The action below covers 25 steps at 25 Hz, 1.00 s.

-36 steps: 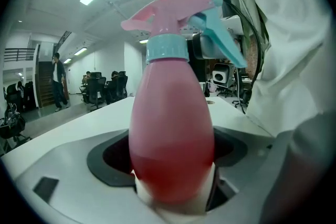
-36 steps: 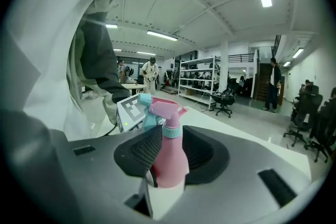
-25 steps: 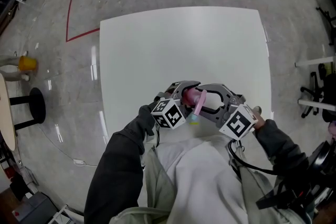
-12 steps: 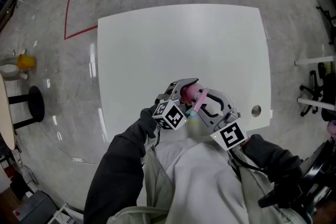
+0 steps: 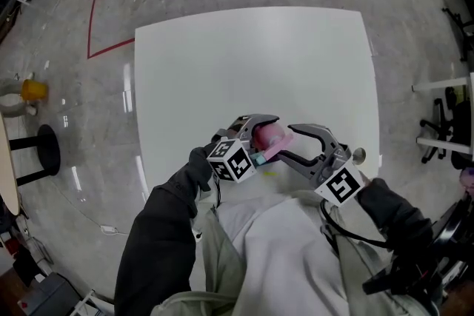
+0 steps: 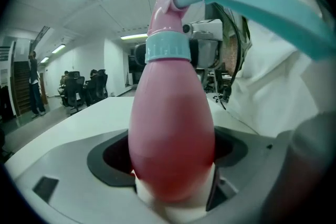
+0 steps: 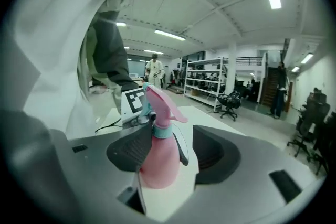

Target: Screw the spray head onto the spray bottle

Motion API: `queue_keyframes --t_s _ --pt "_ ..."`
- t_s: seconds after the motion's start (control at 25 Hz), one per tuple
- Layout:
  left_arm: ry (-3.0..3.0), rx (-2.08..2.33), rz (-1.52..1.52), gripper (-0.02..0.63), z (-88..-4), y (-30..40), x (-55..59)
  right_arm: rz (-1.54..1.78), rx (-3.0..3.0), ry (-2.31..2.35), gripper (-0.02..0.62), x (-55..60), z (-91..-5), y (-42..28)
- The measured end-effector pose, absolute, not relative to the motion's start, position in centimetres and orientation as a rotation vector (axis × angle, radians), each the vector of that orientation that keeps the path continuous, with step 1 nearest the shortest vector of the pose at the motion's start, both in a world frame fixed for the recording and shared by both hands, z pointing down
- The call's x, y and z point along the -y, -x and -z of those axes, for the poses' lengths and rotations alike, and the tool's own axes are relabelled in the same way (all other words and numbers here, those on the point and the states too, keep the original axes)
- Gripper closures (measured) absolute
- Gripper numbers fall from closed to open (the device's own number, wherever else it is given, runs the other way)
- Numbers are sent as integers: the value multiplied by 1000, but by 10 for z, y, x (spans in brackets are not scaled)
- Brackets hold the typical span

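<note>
nearest the body, over the desk's (image 5: 252, 63) near edge, both grippers meet in front of the person's pale top. left gripper (image 6: 170, 157): jaws clamped on the fat lower body of the pink spray bottle (image 6: 170, 123). the bottle's base sits deep btwn the pads and its neck points out along the jaws. teal collar (image 6: 167, 50) sits on the neck, w/ the pink spray head (image 7: 160, 102) above it and the teal trigger (image 6: 252, 0) sticking out to one side. can't tell if the collar is screwed tight.

right gripper (image 7: 173, 152): jaws spread, have just been opening. the bottle's top end stands btwn them. it is closer to the pad at picture-left in the right gripper view, w/ a clear gap to the other pad. neither pad is pressing on it.

in the head view the bottle is held up off the desk, bridging the two grippers. left marker cube (image 5: 233, 159) is just beside it.

farther out the white desk top is bare, w/ a small round fitting (image 5: 358, 155) near its right edge. beyond that is grey floor w/ a red tape line (image 5: 100, 4). a black stool (image 5: 50, 148) and a yellow item (image 5: 32, 89) sit far left.
</note>
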State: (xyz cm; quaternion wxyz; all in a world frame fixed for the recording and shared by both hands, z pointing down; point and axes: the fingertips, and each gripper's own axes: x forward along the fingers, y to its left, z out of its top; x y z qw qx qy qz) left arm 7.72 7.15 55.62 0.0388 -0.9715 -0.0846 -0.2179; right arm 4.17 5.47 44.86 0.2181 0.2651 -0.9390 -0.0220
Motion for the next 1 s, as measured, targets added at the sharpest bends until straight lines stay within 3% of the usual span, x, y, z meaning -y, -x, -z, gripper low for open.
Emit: queue_keyframes --t_s 0.12,0.24,0.28,0.4,0.6,1.0 --pt "2912 407 733 179 -556 -79 -86 180 2545 -507 333 -59 -446 -38" --pt "2891 454 756 179 -557 -82 -92 338 2491 -291 338 -71 -451 -20" --pt "2900 436 746 179 -556 -84 -91 343 2499 -271 387 -73 -453 -17" --pt "2969 266 665 179 -554 -82 -83 220 2574 -369 437 -69 -449 -15" --pt "3123 -145 574 179 -552 -61 -61 21 2676 -606 453 -53 -445 -22" --pt "3099 -246 637 181 -560 -76 -56 -160 2641 -972 456 -38 -449 -22"
